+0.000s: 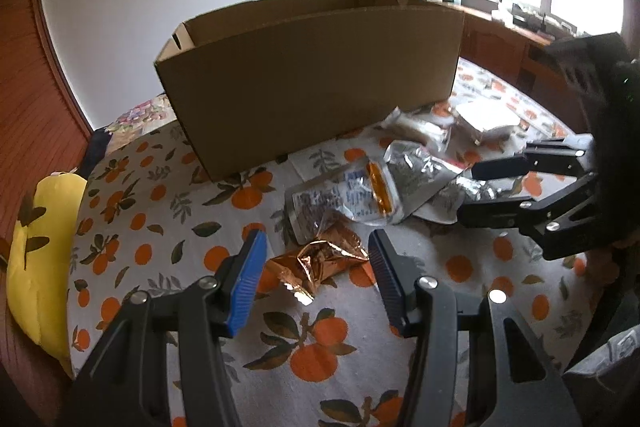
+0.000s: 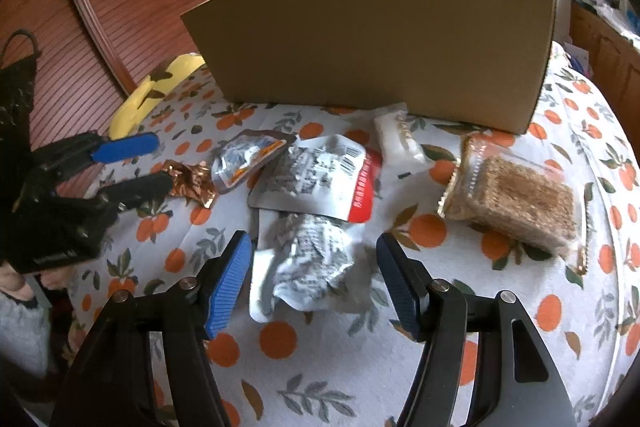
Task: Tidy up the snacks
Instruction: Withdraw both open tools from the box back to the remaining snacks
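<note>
Your cardboard box fills the upper middle of both views, standing open-topped on the bed with the orange-print sheet; its inside is hidden behind the near wall, so you cannot tell what it holds.

In front of it lie six snack packs, all loose on the sheet. One copper foil packet sits low centre in the left wrist view, between the spread pads of your left hand-held gripper, which grips nothing. One crumpled silver bag lies low centre in the right wrist view, between the pads of your right hand-held gripper, not pinched. Beyond that are one silver pouch with a red edge, one small pouch with an orange stripe, one white packet touching the box's foot, and one clear pack of brown biscuits at right.

One yellow pillow lies at the left edge.
</note>
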Demonstrator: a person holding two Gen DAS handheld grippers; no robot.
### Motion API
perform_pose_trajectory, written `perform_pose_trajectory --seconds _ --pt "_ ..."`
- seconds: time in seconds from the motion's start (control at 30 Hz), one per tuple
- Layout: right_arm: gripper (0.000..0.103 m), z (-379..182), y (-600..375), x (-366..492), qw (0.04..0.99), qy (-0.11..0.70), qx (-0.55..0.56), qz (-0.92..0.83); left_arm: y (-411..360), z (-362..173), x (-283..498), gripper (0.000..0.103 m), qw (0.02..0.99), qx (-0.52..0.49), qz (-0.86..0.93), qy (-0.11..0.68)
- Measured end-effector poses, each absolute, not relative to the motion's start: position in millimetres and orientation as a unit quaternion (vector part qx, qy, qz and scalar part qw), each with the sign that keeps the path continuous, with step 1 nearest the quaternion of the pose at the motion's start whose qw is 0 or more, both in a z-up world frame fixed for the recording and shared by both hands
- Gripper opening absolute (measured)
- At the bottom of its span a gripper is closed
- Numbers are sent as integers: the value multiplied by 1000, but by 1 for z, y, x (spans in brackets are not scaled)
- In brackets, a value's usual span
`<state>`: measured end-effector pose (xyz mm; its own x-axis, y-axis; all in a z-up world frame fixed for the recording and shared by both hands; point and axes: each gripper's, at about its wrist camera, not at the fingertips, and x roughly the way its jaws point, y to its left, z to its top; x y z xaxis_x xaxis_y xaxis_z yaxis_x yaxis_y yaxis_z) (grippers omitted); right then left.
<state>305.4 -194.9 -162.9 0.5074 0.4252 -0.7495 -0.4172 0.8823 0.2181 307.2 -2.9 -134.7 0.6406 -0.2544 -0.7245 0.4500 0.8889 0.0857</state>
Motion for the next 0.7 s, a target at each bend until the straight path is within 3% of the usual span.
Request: perform_pose_trajectory --seconds 0.7 --pt "71 -168 -182 304 871 427 -31 242 -13 -156 321 54 856 173 -240 424"
